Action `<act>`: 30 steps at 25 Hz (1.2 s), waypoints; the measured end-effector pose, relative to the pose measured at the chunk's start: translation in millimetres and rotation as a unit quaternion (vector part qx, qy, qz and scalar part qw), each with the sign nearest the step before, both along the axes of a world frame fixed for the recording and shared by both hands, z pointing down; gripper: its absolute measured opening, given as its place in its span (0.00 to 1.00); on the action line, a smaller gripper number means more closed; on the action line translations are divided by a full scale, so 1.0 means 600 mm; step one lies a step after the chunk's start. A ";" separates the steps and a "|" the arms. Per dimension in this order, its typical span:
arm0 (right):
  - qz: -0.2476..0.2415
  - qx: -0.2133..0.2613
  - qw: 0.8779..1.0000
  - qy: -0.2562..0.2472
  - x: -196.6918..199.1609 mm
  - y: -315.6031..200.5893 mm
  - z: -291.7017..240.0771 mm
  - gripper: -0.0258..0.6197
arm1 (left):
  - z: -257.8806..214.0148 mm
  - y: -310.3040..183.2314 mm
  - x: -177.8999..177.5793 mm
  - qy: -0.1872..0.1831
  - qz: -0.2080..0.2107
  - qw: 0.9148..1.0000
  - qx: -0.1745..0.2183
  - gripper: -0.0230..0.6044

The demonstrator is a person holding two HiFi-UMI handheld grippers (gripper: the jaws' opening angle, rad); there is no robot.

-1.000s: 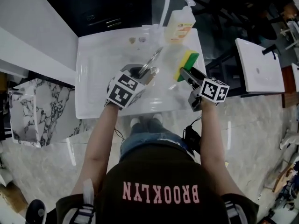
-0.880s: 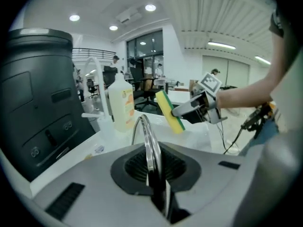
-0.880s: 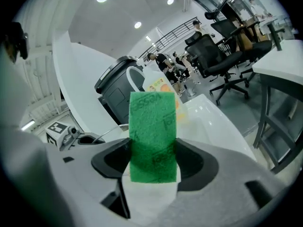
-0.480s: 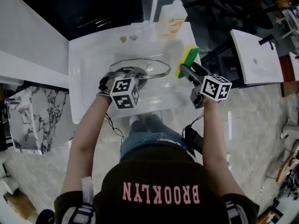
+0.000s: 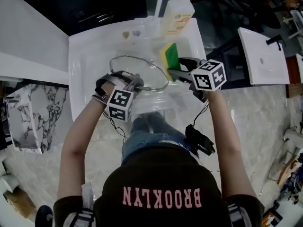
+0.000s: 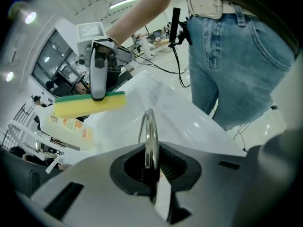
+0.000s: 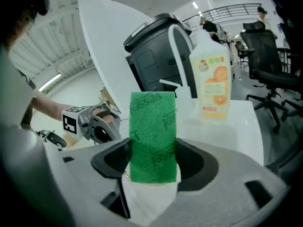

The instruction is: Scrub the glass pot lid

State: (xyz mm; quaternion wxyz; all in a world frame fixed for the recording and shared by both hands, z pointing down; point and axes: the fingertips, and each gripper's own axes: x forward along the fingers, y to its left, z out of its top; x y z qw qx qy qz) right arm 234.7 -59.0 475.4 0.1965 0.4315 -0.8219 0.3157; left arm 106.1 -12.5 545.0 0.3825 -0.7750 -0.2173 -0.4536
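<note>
Pinching the lid (image 5: 137, 73) by its rim, sponge (image 5: 169, 56) beside.

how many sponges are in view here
1: the yellow-and-green sponge, clamped in the right gripper above the white sink, beside the glass pot lid that the left gripper holds. Another could be hidden under the arms.

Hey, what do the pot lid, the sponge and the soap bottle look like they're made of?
Pot lid: clear glass, see-through, with a shiny rim, likely steel.
Sponge: soft yellow foam backed by a coarse green scouring layer, matte and fibrous.
Soap bottle: probably translucent plastic, milky, with a printed label.
</note>
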 end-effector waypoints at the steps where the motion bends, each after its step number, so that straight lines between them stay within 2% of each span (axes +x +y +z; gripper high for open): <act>1: -0.013 -0.008 1.000 0.000 -0.013 -0.001 0.006 0.47 | 0.003 -0.003 -0.007 -0.005 0.006 1.000 0.013 0.08; 6: -0.050 -0.040 0.998 -0.012 -0.074 -0.007 0.041 0.47 | 0.025 -0.008 -0.049 -0.027 0.040 0.995 0.084 0.08; 11: -0.081 -0.090 0.991 -0.061 -0.136 0.004 0.073 0.47 | 0.024 -0.020 -0.064 -0.024 0.030 0.990 0.138 0.10; 14: -0.124 -0.094 0.984 -0.087 -0.176 0.004 0.073 0.47 | 0.022 -0.031 -0.075 -0.025 0.014 0.986 0.162 0.11; 16: -0.155 -0.098 0.980 -0.073 -0.192 0.004 0.078 0.47 | 0.022 -0.041 -0.083 -0.027 0.007 0.984 0.178 0.11; 18: -0.201 -0.112 0.973 -0.036 -0.201 0.012 0.092 0.47 | 0.024 -0.050 -0.087 -0.033 0.012 0.979 0.199 0.11; 23: -0.316 -0.158 0.933 0.065 -0.208 0.039 0.141 0.47 | 0.028 -0.046 -0.088 -0.032 -0.004 0.981 0.192 0.11; 26: -0.361 -0.150 0.913 0.117 -0.207 0.030 0.153 0.47 | 0.034 -0.053 -0.096 -0.045 0.004 0.977 0.206 0.11; 27: -0.382 -0.142 0.902 0.146 -0.203 0.027 0.155 0.47 | 0.034 -0.054 -0.097 -0.046 0.004 0.977 0.207 0.11; 28: -0.409 -0.134 0.885 0.178 -0.198 0.027 0.159 0.47 | 0.034 -0.054 -0.097 -0.045 0.002 0.978 0.206 0.11; 30: -0.469 -0.123 0.843 0.233 -0.189 0.037 0.168 0.47 | 0.032 -0.055 -0.096 -0.045 0.000 0.978 0.203 0.11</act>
